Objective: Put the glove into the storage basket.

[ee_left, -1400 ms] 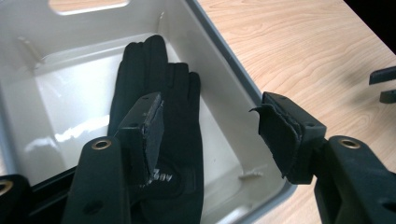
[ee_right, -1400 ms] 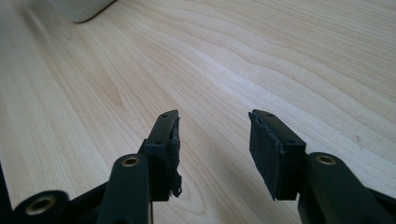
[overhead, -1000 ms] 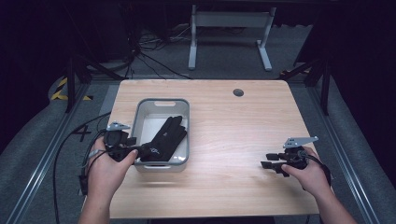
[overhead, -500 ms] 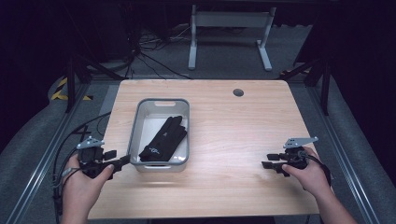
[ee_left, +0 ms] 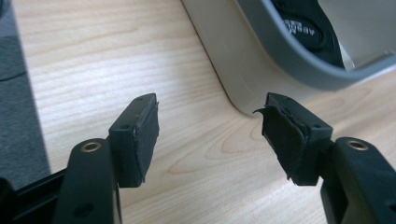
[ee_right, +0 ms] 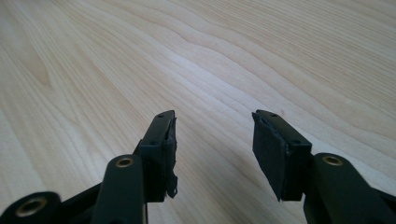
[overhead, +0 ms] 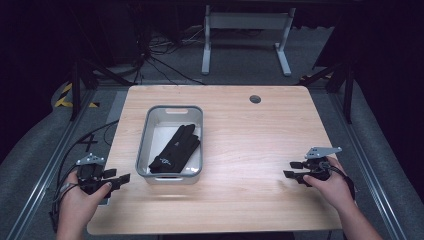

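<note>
Glove: a black fabric glove (overhead: 175, 149) is seen lying flat inside a grey rectangular plastic tray (overhead: 145, 131), fingers toward the far right, cuff toward the near left corner.
Tray: it is placed on the light wooden desk (overhead: 240, 125), left of centre.
Left hand-held gripper (overhead: 118, 178): it is held at the desk's near left edge, just left of the tray's near corner and apart from it; its jaws are spread wide with nothing between them, and have just been opening further.
Glove relative to left hand-held gripper: to the right and slightly farther, behind the tray wall, untouched.
Left gripper view: the tray's rounded corner (ee_left: 243, 60) is seen just beyond the pads (ee_left: 145, 135), with the glove's printed cuff (ee_left: 308, 28) inside.
Right hand-held gripper (overhead: 296, 169): it is held over bare desk at the near right, well apart from the tray, jaws apart and empty.
</note>
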`<action>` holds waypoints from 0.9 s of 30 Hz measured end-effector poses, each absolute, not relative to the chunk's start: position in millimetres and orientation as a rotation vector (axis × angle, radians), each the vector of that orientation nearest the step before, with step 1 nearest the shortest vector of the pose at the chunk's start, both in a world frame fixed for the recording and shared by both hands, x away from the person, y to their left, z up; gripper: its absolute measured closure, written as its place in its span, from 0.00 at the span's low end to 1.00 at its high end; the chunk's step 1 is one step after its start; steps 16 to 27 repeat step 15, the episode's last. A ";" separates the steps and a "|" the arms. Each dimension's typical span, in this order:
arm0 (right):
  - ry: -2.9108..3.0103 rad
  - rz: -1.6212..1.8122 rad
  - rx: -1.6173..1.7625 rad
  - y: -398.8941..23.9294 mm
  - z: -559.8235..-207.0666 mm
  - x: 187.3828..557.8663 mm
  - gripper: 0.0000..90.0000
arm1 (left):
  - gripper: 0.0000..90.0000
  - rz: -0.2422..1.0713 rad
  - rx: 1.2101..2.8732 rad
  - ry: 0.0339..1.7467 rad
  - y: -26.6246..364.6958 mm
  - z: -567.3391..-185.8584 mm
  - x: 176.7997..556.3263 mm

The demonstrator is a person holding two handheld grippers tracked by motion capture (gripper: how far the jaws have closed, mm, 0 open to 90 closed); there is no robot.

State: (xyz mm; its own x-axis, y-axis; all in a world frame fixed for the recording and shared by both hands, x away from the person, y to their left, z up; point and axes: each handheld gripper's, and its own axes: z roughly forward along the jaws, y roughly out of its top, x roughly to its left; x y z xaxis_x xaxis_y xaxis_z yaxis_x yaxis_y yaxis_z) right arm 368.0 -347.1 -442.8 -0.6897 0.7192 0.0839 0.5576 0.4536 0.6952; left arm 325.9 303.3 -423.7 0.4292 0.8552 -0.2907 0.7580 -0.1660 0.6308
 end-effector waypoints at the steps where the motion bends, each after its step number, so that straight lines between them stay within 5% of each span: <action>1: 2.478 1.050 1.107 -348.2 -444.2 368.2 0.56 | 0.41 0.168 1.961 1.353 303.1 -425.1 326.1; 27: 2.473 1.072 1.120 -350.1 -446.8 368.0 0.55 | 0.37 0.164 1.956 1.347 300.4 -427.2 326.8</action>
